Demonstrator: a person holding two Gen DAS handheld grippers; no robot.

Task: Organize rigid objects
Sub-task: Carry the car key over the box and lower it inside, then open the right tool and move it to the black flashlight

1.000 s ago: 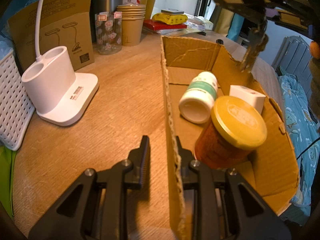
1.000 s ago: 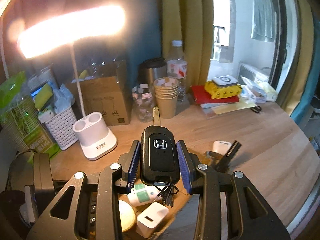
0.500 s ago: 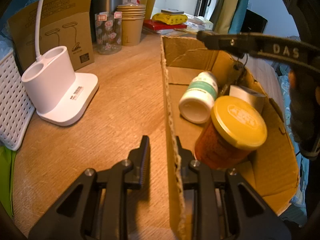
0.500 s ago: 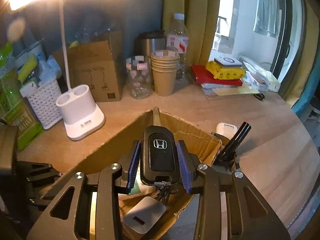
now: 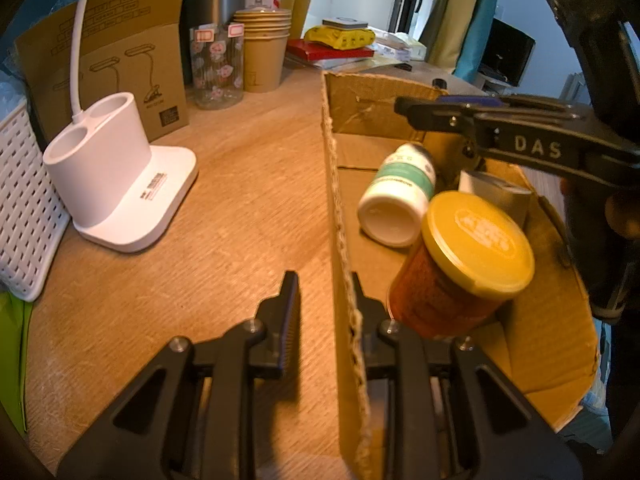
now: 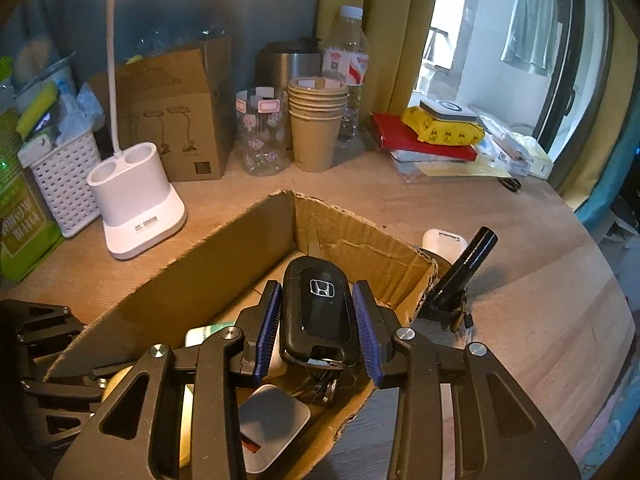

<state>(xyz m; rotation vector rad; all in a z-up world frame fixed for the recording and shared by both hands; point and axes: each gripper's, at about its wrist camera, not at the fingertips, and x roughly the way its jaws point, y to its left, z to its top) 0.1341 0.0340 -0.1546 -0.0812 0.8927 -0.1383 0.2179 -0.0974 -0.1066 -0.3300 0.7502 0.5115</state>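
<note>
An open cardboard box (image 5: 552,320) lies on the wooden table. Inside it are a white bottle with a green label (image 5: 400,196), an orange jar with a yellow lid (image 5: 476,240) and a white charger block (image 5: 496,196). My left gripper (image 5: 326,296) straddles the box's near wall (image 5: 340,240) and is shut on it. My right gripper (image 6: 317,292) is shut on a black car key (image 6: 316,312) and holds it low inside the box (image 6: 224,268), above the charger block (image 6: 272,412). Seen from the left wrist, the right gripper (image 5: 404,106) reaches in from the right over the bottle.
A white lamp base (image 5: 116,184), a white basket (image 5: 20,208) and a brown carton (image 5: 120,60) stand left of the box. Paper cups (image 5: 264,52) and a glass jar (image 5: 216,68) stand behind. A black cylinder (image 6: 468,264) and a white case (image 6: 444,240) lie just right of the box.
My right gripper has come down with the car key from above the box to inside it. The left gripper and the box have stayed put.
</note>
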